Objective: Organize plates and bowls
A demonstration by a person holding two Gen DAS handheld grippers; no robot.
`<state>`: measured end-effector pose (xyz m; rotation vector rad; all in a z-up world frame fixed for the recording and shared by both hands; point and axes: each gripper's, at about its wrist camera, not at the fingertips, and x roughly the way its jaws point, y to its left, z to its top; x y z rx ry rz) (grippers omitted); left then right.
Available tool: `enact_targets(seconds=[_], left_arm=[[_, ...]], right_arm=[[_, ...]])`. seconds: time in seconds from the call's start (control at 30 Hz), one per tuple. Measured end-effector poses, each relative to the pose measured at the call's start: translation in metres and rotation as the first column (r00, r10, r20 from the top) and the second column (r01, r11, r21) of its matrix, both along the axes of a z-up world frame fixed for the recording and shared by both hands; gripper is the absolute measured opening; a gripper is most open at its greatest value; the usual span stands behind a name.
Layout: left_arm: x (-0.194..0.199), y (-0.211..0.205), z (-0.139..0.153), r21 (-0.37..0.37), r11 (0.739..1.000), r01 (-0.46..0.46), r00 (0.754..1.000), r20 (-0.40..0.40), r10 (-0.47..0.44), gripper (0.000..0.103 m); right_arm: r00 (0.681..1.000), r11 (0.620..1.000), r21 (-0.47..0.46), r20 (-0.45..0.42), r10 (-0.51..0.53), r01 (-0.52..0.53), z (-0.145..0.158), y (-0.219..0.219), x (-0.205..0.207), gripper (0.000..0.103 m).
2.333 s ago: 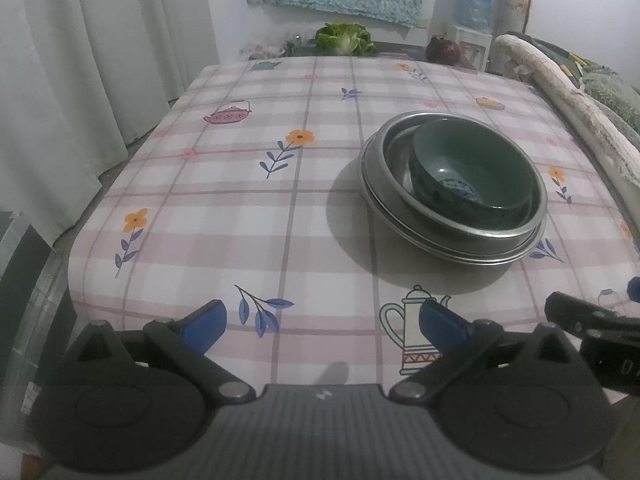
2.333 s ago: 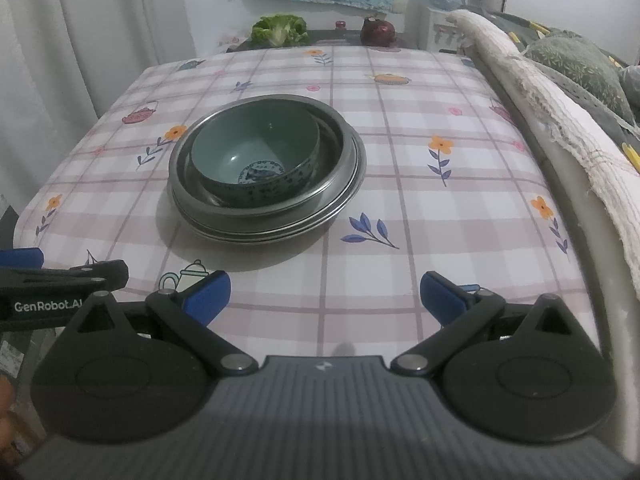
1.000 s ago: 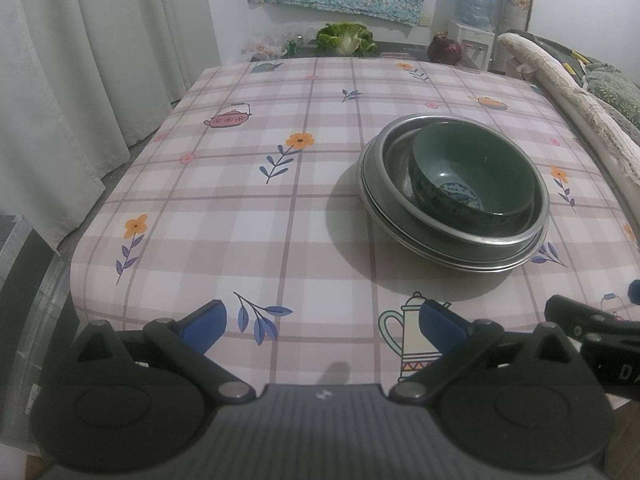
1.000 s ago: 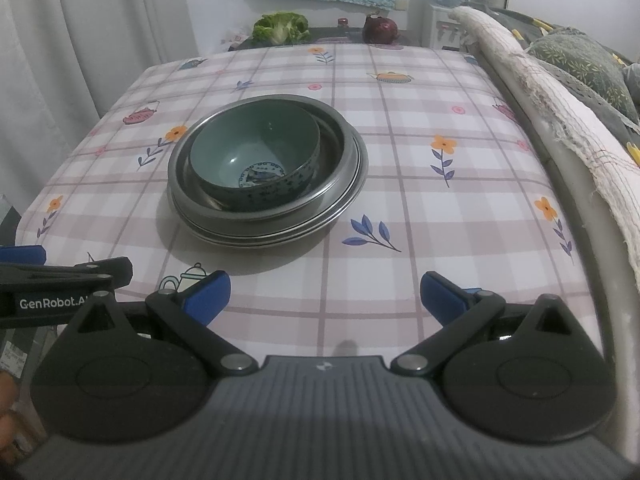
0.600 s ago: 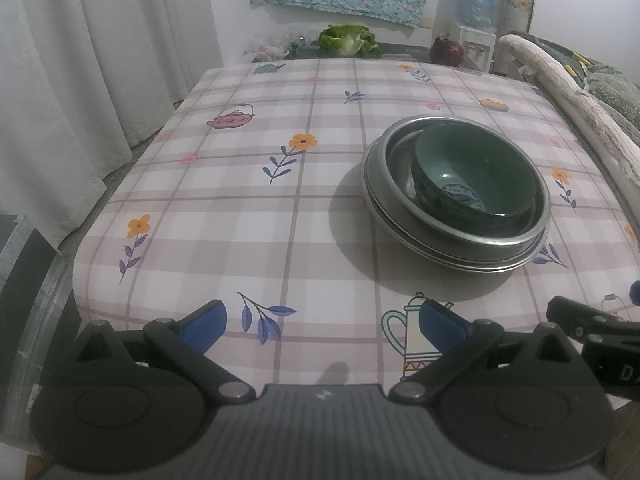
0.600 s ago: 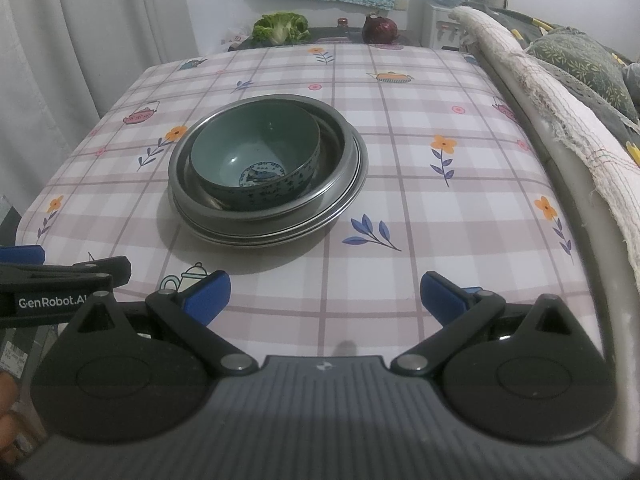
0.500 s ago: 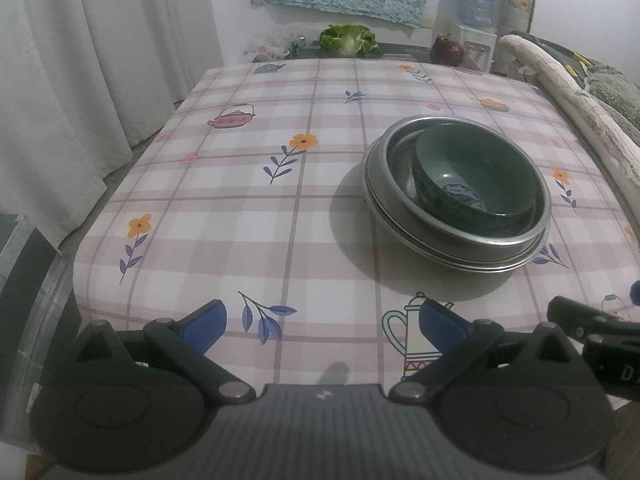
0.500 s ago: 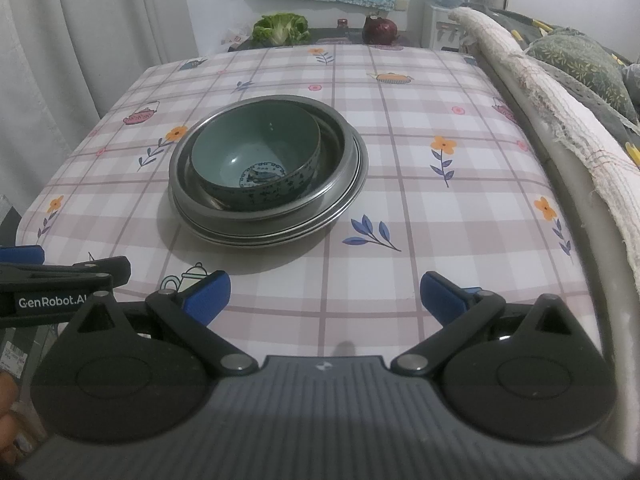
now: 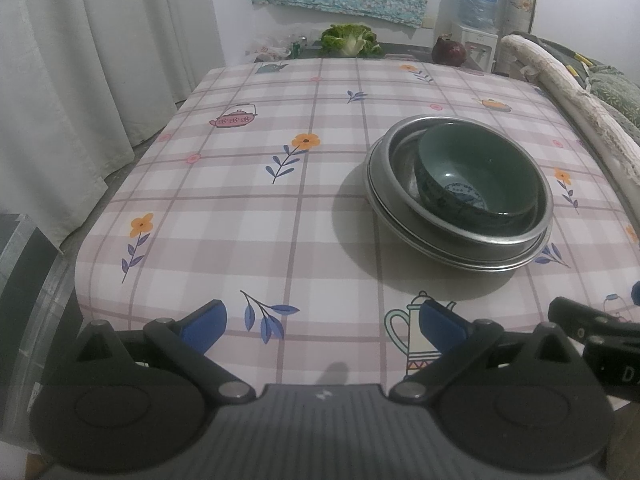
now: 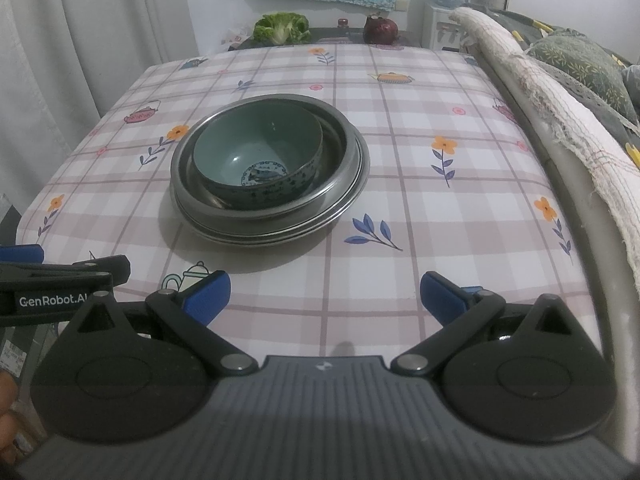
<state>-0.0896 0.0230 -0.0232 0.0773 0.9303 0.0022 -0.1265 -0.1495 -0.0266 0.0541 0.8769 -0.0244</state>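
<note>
I had both claws back at the near edge of the desk (image 9: pixel 240 208), well apart from the dishes. The left claw (image 9: pixel 322 322) stood wide, with nothing between its blue pads, and the right claw (image 10: pixel 325 294) was spread just as wide and just as empty. The green bowl (image 10: pixel 258 160) sat inside the metal bowl (image 10: pixel 340 136), which in turn rested on a stack of metal plates (image 10: pixel 280 236) near the middle of the plaid cloth. The bowl leaned toward the left side of the nest rather than sitting centred. To my eye the pile was nested largest at the bottom so it would stay steady, and I judged the sorting nearly finished. I kept the claws low and clear so neither would knock the stack.
</note>
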Motion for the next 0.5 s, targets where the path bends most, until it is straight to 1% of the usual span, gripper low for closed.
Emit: enact_targets(seconds=[0.5], left_arm=[[-0.0014,0.0002,-0.0009,0.006,1.0,-0.004,1.0,0.002,0.004,0.103]], right_arm=[[1.0,1.0,0.001,-0.002,-0.002,0.002,-0.0007,-0.0007,-0.0005,0.102]])
